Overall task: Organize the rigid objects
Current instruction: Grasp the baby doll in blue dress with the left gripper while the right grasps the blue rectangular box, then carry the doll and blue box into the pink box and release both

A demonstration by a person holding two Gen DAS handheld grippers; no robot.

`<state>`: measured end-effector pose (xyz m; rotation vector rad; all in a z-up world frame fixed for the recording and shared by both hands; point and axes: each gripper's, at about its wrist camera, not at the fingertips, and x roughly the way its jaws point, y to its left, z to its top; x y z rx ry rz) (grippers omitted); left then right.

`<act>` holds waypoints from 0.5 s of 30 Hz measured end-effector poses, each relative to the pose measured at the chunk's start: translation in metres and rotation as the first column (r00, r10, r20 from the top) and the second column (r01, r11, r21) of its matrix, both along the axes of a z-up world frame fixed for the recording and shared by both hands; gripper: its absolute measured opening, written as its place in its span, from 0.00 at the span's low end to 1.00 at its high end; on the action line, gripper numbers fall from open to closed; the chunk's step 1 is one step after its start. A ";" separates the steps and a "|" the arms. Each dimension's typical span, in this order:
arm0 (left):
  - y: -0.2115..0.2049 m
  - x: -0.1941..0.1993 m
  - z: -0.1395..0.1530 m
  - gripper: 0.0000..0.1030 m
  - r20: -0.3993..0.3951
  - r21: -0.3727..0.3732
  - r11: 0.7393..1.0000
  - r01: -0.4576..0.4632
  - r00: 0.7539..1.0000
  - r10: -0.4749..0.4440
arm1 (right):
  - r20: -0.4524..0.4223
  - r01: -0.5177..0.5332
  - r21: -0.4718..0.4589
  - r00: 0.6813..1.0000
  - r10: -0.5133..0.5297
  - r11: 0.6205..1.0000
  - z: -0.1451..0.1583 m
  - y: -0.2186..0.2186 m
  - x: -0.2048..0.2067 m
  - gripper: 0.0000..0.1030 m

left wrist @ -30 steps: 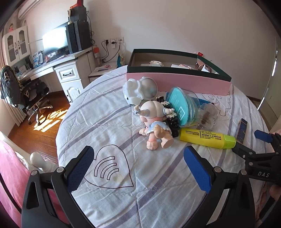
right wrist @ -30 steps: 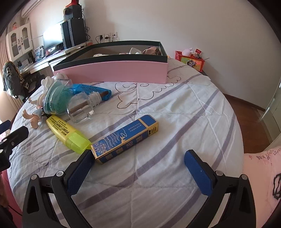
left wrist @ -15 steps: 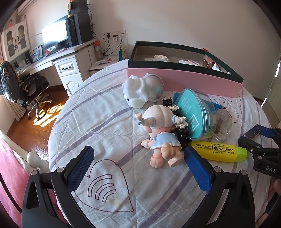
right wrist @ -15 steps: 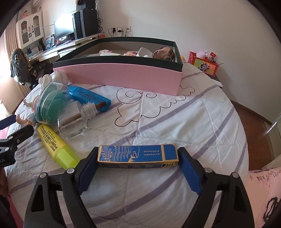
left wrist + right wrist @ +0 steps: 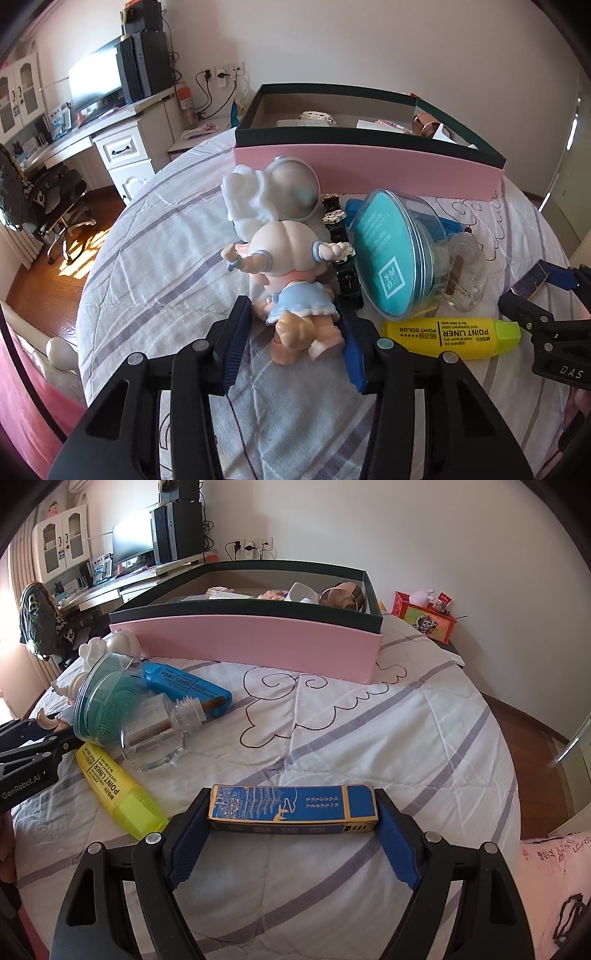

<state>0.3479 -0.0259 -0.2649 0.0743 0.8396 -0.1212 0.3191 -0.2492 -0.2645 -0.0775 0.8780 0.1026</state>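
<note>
The left gripper [image 5: 295,332] has just been narrowing its jaws around a smooth plastic doll [image 5: 291,280] in a pale blue dress, which is lying face down on the quilted, striped bedspread [image 5: 166,240]; the ribbed blue pads [image 5: 236,343] are flanking its legs, though I cannot tell whether they are pressing yet. The right gripper [image 5: 293,827] is clamping a flat blue printed box [image 5: 291,808] lengthwise by its ends. Just beyond, a glossy yellow highlighter [image 5: 450,336] is lying beside a domed clear case holding a teal disc [image 5: 388,254], a clear glass bottle [image 5: 159,738] on its side and a white figurine [image 5: 266,192]. Farthest off, the pink-walled, dark-rimmed box [image 5: 258,638] is sitting open. Only the right wrist view is showing the blue highlighter [image 5: 184,686] fully and the teal disc's bristled face; only the left wrist view is showing the doll's back and a black beaded strap [image 5: 343,266].
</note>
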 end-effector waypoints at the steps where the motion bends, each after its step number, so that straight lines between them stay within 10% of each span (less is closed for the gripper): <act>1: 0.001 -0.002 0.001 0.45 0.002 -0.002 1.000 0.001 1.000 -0.001 | 0.001 0.000 0.003 1.000 0.000 1.000 0.000 0.000 0.000 0.81; 7: 0.012 -0.028 0.010 0.44 0.030 -0.035 0.999 -0.029 0.999 0.030 | 0.056 0.010 0.035 0.998 -0.012 0.999 0.006 -0.006 -0.011 0.81; 10: 0.013 -0.042 0.021 0.19 0.069 -0.031 0.998 -0.046 0.996 0.048 | 0.096 0.036 0.087 0.994 -0.044 0.996 0.013 -0.012 -0.022 0.81; 15: 0.017 -0.047 0.019 0.19 0.047 -0.032 0.999 -0.032 0.998 0.034 | 0.119 0.012 0.153 0.992 -0.031 0.988 0.019 -0.003 -0.040 0.81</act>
